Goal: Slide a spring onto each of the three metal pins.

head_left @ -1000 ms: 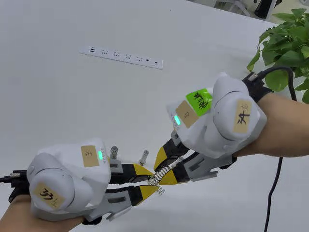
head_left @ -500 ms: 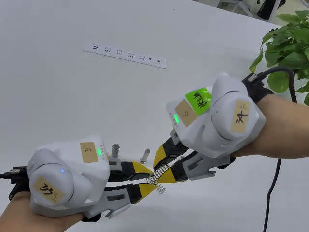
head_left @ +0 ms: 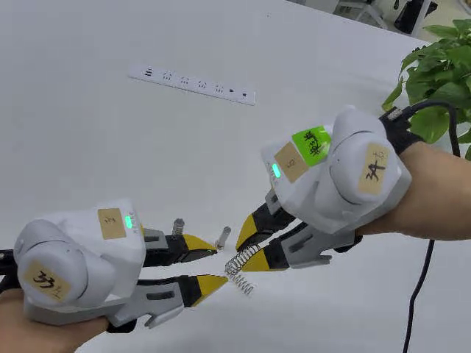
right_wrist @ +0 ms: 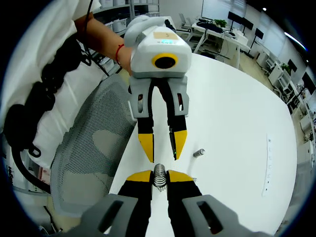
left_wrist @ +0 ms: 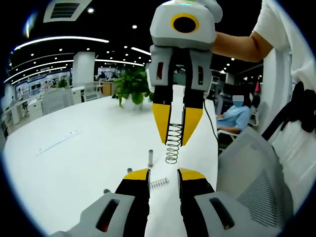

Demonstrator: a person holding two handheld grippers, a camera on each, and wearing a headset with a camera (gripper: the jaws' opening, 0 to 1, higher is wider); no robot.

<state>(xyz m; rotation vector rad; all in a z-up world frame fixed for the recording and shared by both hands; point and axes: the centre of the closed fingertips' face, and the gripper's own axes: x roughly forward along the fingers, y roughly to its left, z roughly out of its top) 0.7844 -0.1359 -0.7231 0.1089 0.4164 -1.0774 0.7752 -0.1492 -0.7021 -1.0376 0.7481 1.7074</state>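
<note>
My right gripper is shut on a steel spring, held just above the white table. The spring sits between its yellow tips, and from the left gripper view the same spring hangs from those jaws. My left gripper stands open with nothing between its jaws, a little left of the spring. A bare metal pin stands upright behind the jaws. A second pin farther left looks ribbed, perhaps sleeved by a spring. A loose spring lies on the table below the held one.
A white power strip lies far back on the table. A green plant stands at the right edge, and a black cable trails from the right gripper. A mesh chair stands at the table's near side.
My left gripper has drawn back to the left from the held spring, and its jaws now stand apart. The right gripper still holds the spring in about the same place.
</note>
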